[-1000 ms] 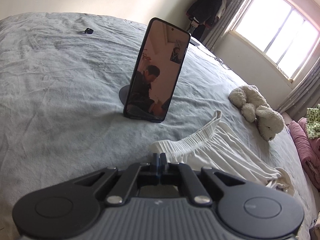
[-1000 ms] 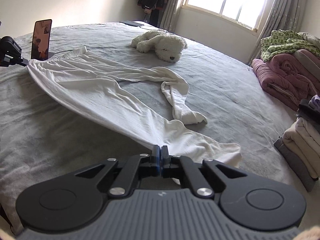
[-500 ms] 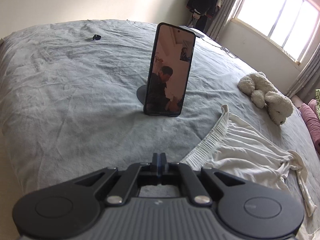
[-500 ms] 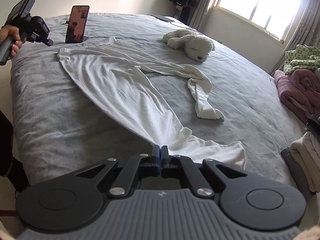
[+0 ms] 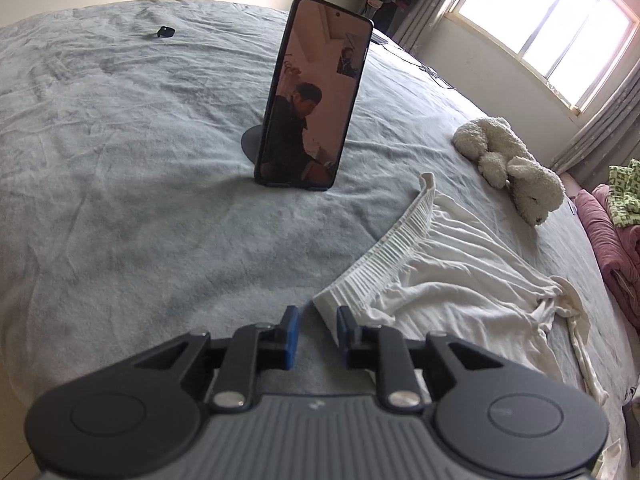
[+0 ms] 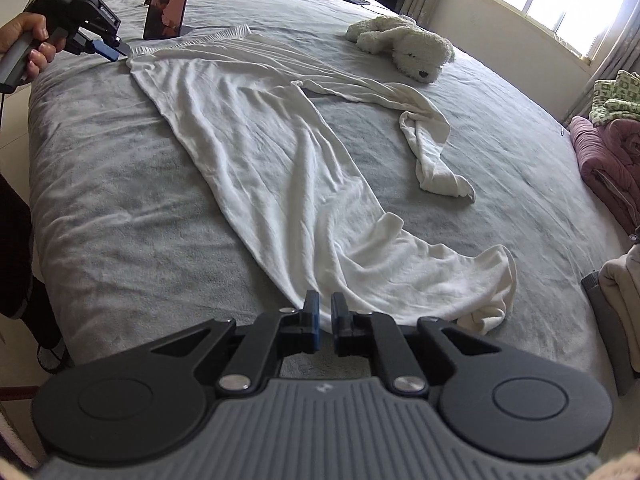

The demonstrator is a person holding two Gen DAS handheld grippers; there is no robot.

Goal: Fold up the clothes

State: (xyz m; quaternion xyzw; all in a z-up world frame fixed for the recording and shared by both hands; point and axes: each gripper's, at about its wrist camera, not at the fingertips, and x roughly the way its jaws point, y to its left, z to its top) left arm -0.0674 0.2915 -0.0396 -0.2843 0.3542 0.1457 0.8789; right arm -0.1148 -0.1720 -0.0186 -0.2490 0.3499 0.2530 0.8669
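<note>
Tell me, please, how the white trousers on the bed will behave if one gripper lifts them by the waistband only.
The white soft-knit trousers are probably floppy: they lie in wrinkles on the grey bed cover. The legs would likely hang and drag. The ribbed elastic waistband looks thicker, so it may grip better.
</note>
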